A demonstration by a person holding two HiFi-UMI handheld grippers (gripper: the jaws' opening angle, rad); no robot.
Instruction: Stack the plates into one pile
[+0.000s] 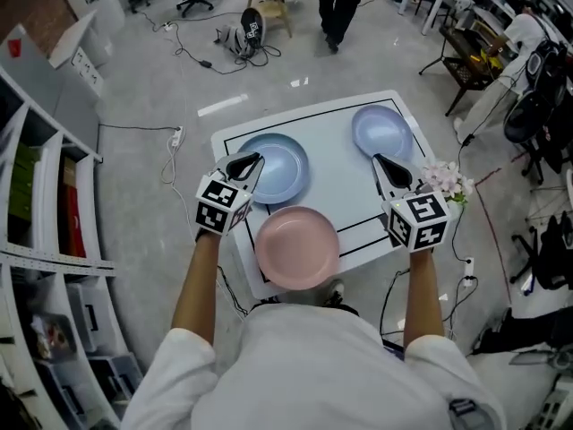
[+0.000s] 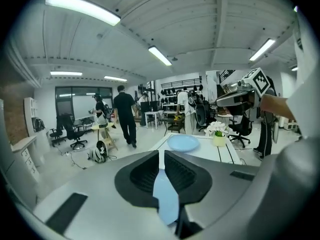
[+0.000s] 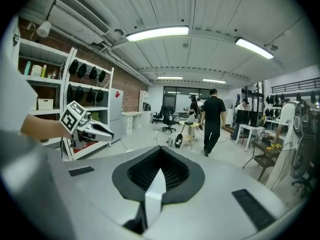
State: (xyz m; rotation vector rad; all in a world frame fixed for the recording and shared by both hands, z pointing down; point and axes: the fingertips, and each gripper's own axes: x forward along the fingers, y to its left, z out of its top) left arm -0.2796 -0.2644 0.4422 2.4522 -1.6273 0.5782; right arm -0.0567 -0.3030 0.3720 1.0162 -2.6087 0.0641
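Three plates lie apart on the white table [image 1: 336, 186]: a blue plate [image 1: 285, 170] at the left, a paler blue plate [image 1: 382, 131] at the far right, and a pink plate [image 1: 297, 246] at the near edge. My left gripper [image 1: 249, 161] hovers over the left blue plate's left rim, shut and empty. In the left gripper view that plate [image 2: 165, 194] shows below the jaws [image 2: 161, 155], and the paler plate [image 2: 183, 142] lies beyond. My right gripper [image 1: 380, 161] is shut and empty, just on the near side of the paler plate. Its jaws [image 3: 160, 156] meet over bare table.
A small pot of pale flowers [image 1: 448, 182] stands at the table's right edge. Shelving [image 1: 45, 204] lines the left side. Cables and a power strip [image 1: 175, 138] lie on the floor. A person [image 1: 338, 3] walks beyond the table, near chairs and a stool.
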